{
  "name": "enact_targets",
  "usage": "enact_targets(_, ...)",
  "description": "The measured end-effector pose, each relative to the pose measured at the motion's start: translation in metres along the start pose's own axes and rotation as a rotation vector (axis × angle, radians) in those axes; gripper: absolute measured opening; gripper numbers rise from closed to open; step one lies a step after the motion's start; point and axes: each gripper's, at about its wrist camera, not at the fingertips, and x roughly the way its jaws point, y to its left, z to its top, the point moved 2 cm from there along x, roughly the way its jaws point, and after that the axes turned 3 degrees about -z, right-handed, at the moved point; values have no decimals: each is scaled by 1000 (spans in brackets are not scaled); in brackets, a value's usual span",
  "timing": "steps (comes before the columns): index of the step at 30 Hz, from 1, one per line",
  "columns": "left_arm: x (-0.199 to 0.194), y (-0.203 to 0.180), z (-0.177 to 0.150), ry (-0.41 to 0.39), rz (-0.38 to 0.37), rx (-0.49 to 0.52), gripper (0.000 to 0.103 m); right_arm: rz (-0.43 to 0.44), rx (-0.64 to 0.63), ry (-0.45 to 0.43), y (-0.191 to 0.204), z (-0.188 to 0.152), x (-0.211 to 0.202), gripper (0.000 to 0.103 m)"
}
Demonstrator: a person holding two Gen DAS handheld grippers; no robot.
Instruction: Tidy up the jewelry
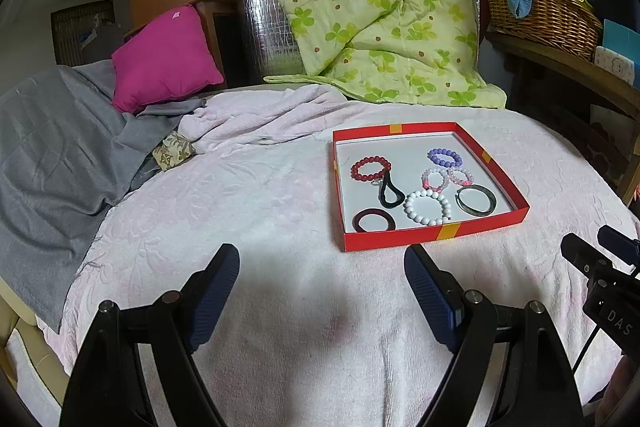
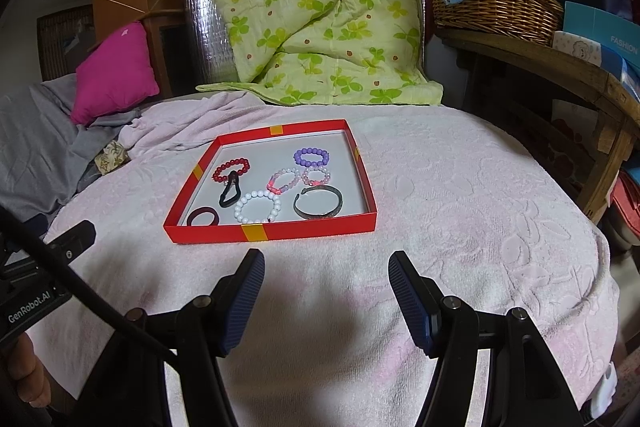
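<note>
A shallow red tray (image 1: 436, 233) with yellow tape marks on its rim sits on a bed covered by a pale pink towelling spread (image 1: 280, 211). Inside it, on a white floor, lie eight pieces of jewelry, each apart from the tray walls: a red bead bracelet (image 1: 365, 167) at the back left, touching a black cord loop (image 1: 390, 195); a purple bead bracelet (image 1: 445, 157) at the back right; two small pink and clear bead bracelets (image 1: 447, 179) side by side in the middle; a white bead bracelet (image 1: 427, 207) toward the front; a dark maroon bangle (image 1: 374, 221) at the front left corner; and a dark metal cuff (image 1: 477, 201) at the front right.

Both hand-held grippers hover over the bare spread on the near side of the tray, empty. The left hand-held gripper (image 1: 322, 301) has its jaws spread wide; the tray lies ahead of it and off to its right. The right hand-held gripper (image 2: 326, 303) is also open, a little narrower, and the tray lies ahead and slightly left, so the right one looks the more squarely lined up with the front wall and the white bracelet.

The front wall hides the near edge of the maroon bangle in the right wrist view. Whether the two pink bracelets touch cannot be told. No second container for sorting is visible.
</note>
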Motion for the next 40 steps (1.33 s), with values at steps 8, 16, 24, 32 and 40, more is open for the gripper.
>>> enact_targets(8,6,1,1,8,-7,-4,85,1,12,14,-1,6,7,68)
enact_targets(16,24,14,10,23,11,-20,85,22,-31,31,11,30,24,68)
enact_targets(24,39,21,15,51,24,-28,85,43,-30,66,16,21,46,68)
enact_targets(32,49,20,17,69,24,-24,85,47,-60,60,21,23,50,68)
enact_targets(40,52,15,18,76,8,-25,85,36,-58,56,12,25,50,68)
